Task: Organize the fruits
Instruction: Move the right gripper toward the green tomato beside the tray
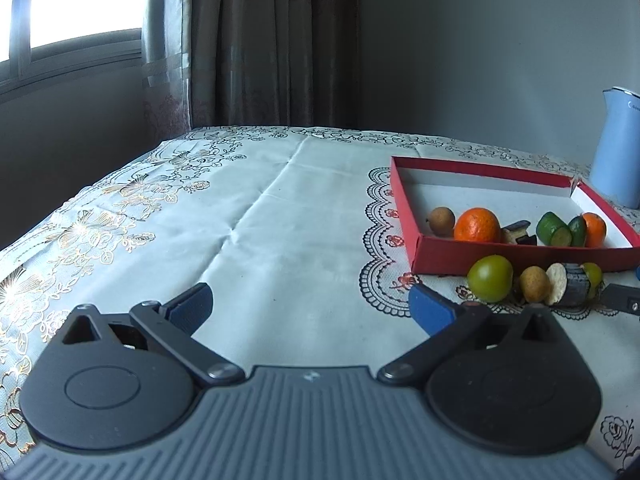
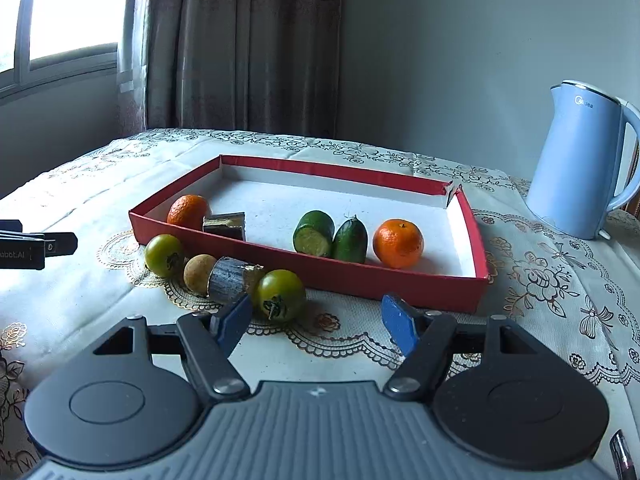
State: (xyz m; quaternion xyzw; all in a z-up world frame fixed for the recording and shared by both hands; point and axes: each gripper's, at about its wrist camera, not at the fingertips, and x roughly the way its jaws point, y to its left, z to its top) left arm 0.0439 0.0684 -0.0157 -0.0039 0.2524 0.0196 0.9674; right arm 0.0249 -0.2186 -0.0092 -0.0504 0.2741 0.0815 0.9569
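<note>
Fruits, loose lot, on a bench (image 2: 280,344) under a pale embroidered cloth; landmark: shallow red cardboard box with white interior (image 2: 400,284).

Nearest, right view: right hand-held gripper (image 2: 318,326), blue-padded fingers (image 2: 236,320) spread apart, holding nothing, low over the cloth just short of the box's near wall. Left hand-held gripper (image 1: 310,306), fingers likewise wide apart and empty, over bare cloth to the left of the box.

In front of the box's near wall, outside it, a row on the cloth:
- round green tomato with dark calyx (image 2: 280,295), just beside the right gripper's left finger;
- grey-barked cut log-shaped piece with pale end (image 2: 230,280), touching that tomato;
- small round tan longan-like fruit (image 2: 200,274), against the log piece;
- second round green tomato (image 2: 164,255), leftmost, close to the box's near left corner.

Inside the box, along its near side:
- orange tangerine (image 2: 398,243), toward the right;
- two dark green cucumber halves (image 2: 332,234), side by side, left of that tangerine;
- dark cut block with pale face (image 2: 225,225), further left;
- second orange tangerine (image 2: 188,210), at the left wall;
- small tan fruit (image 1: 441,221), seen only in the left view, beside that tangerine.

Beyond the box's far right corner: pale blue electric kettle (image 2: 580,160), upright on the cloth.
</note>
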